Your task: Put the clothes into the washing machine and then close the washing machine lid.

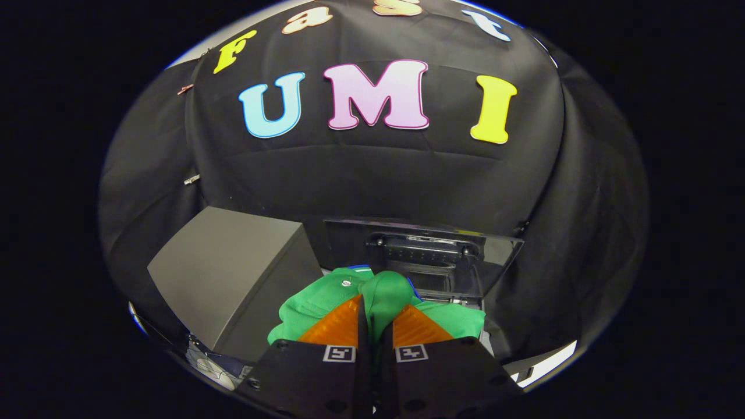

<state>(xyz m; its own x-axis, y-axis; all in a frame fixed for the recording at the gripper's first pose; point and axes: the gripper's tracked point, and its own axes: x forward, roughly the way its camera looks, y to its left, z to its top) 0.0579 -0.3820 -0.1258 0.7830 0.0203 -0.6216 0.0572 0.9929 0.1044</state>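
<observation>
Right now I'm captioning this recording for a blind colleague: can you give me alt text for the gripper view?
The gripper is shut on a bunched green garment, a fold pinched between its two fingers. Just beyond stands the washing machine's raised, dark see-through lid, with a grey box-shaped unit beside it and black cloth behind.

Booth wall: black cloth [372, 174] hangs creased in front of me and wraps round both sides.
Clips: one small metal clip [192, 179] on the cloth to my left, another [185, 89] higher up.
Grey box [233, 273]: plain, slanted top, standing low to my left against the cloth.
</observation>
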